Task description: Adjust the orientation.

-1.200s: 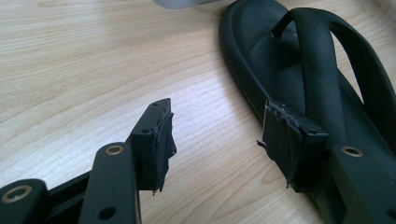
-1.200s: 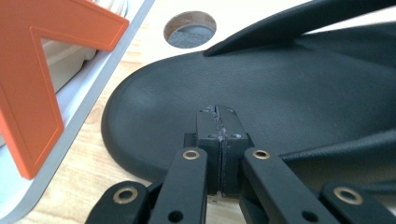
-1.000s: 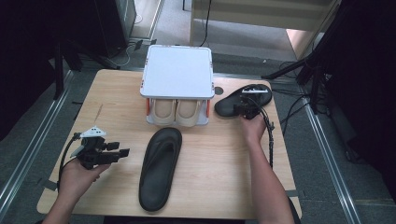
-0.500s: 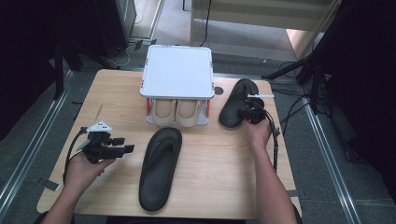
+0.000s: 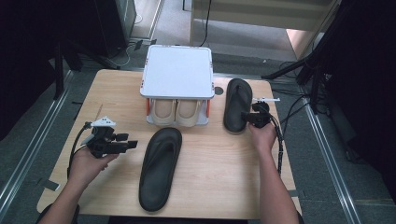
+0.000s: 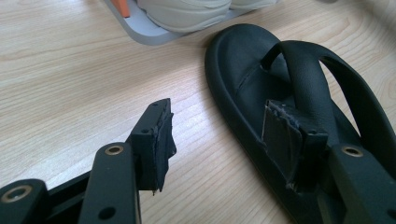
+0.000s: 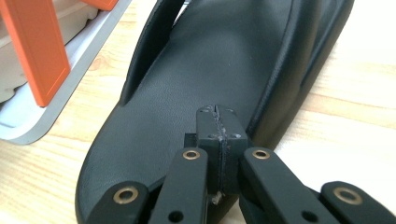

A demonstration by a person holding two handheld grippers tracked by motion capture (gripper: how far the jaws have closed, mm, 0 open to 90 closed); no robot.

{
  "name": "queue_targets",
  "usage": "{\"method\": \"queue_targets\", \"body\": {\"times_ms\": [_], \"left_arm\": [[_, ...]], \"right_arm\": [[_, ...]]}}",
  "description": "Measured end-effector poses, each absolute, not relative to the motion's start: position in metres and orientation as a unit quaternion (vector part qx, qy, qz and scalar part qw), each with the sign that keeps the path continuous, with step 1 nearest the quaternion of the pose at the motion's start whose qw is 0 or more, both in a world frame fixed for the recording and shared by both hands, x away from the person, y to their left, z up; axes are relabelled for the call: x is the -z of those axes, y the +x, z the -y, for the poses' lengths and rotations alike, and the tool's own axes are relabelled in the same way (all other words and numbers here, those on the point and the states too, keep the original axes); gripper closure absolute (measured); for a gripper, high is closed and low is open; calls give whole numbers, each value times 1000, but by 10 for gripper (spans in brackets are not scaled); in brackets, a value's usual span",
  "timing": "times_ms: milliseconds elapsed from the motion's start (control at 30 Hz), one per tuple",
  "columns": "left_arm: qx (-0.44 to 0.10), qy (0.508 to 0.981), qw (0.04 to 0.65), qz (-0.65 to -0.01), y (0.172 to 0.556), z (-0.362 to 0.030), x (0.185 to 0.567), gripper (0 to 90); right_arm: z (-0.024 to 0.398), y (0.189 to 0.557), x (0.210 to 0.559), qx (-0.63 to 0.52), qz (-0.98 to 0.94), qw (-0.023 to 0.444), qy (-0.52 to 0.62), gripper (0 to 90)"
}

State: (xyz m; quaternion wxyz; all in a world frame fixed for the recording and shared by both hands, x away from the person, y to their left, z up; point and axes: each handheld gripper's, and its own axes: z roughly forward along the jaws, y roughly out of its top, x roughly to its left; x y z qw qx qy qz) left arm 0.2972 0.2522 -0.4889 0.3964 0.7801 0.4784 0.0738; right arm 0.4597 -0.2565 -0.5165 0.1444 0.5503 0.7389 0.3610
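Worktop of pale wood, seen from above, with a person's forearms coming in over its near edge.

Nearest, a black sandal lies flat and lengthwise, reaching from close to the near edge up to the middle. Left of it, near the left edge, the left hand holds the left gripper low over the wood, pointing toward the sandal. In the left gripper view its jaws are spread wide, with bare wood between them; one jaw shows over the sandal's strap, and I cannot tell whether it touches it.

Farther back, toward the right edge, the right hand holds the right gripper at the near end of a second sandal, which lies lengthwise just right of the rack. In the right gripper view the jaws are pressed together over the heel of this sandal; whether they pinch its edge I cannot tell.

At the middle of the far edge stands a rack with a flat white top and orange posts. A pair of beige shoes sits on its lower shelf, toes toward the viewer.
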Motion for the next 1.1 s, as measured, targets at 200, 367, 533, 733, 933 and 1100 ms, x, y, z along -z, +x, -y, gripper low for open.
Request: {"method": "queue_targets", "body": {"times_ms": [200, 367, 533, 733, 933, 1100], "left_arm": [[-73, 783, 397, -473, 303, -250, 487, 435], [-72, 783, 396, -474, 306, -248, 487, 436], [-74, 782, 397, -475, 306, -248, 488, 436], [-73, 783, 392, -477, 303, -250, 489, 436], [-76, 778, 392, -485, 294, -255, 491, 435], [-77, 775, 388, -492, 286, -256, 493, 435]], "right_arm": [[263, 454, 516, -360, -737, 148, 553, 900], [267, 451, 517, -363, -736, 151, 552, 900], [267, 450, 512, -369, -737, 158, 544, 878], [273, 452, 502, -381, -721, 181, 549, 758], [279, 461, 498, -387, -710, 191, 556, 690], [279, 469, 498, -390, -705, 190, 562, 645]]}}
